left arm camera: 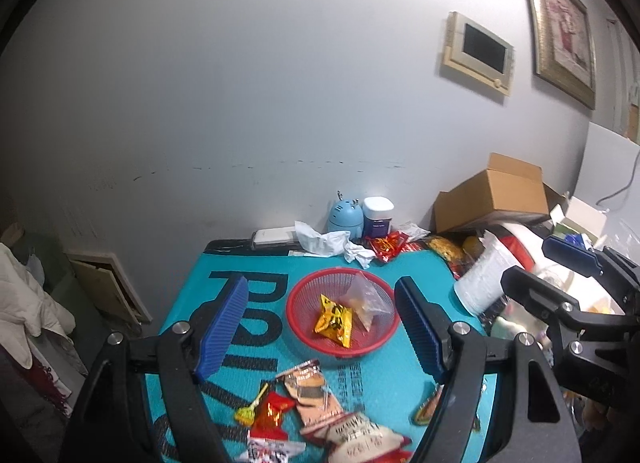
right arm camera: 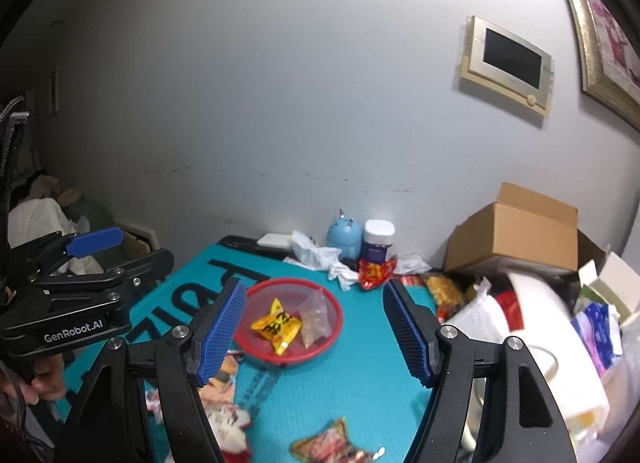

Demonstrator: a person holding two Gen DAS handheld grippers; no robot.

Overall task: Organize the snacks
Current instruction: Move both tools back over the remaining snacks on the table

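Note:
A red mesh basket (left arm camera: 297, 303) (right arm camera: 339, 321) stands mid-table on the teal mat (left arm camera: 384, 379). In it lie a yellow snack packet (left arm camera: 334, 319) (right arm camera: 276, 325) and a small clear bag (left arm camera: 368, 299) (right arm camera: 314, 315). Loose snacks lie on the near part of the mat: a brown packet (left arm camera: 312, 395), a red candy (left arm camera: 272, 415), a yellow lollipop (left arm camera: 248, 413), a white packet (left arm camera: 360, 439) and an orange packet (right arm camera: 328, 443). My left gripper (left arm camera: 322, 291) (right arm camera: 132, 249) hangs open above the mat, holding nothing. My right gripper (right arm camera: 314, 291) (left arm camera: 548, 267) is open and holds nothing too, to its right.
At the back by the wall stand a blue toy (left arm camera: 344, 217) and a white-lidded jar (left arm camera: 378, 215), with crumpled tissues (left arm camera: 328, 243) and a red packet (left arm camera: 388, 245). A cardboard box (left arm camera: 492, 195) and piled bags crowd the right side. A hand (right arm camera: 44, 379) grips the left tool.

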